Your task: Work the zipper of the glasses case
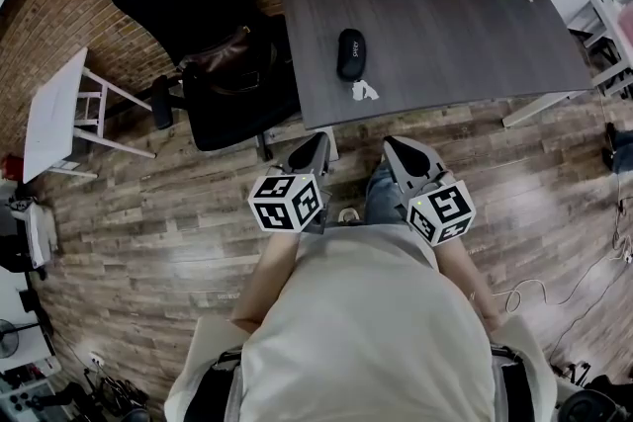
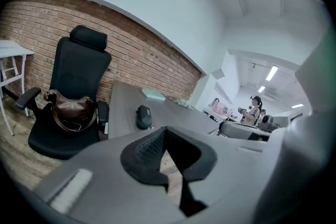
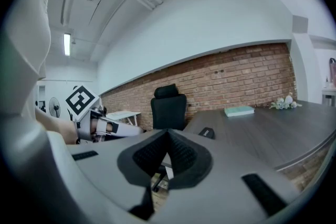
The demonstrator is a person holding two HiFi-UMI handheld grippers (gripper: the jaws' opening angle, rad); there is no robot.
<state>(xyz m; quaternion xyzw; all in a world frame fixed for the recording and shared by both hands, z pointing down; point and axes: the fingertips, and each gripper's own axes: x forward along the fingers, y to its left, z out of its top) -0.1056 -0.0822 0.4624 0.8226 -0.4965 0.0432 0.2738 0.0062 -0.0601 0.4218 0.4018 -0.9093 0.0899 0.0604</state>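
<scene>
Glasses case [image 1: 350, 53] lies on table [image 1: 475, 25] near its front edge, long axis pointing away, well ahead of left gripper [image 1: 316, 141] and right gripper [image 1: 393, 145], both closed empty, left marginally nearer.

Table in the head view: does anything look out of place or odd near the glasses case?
One thing: a small crumpled white scrap lies just beside the glasses case, toward the near edge of the table, like stray litter. The case itself lies flat and shows no visible damage; nothing is spilled.
</scene>
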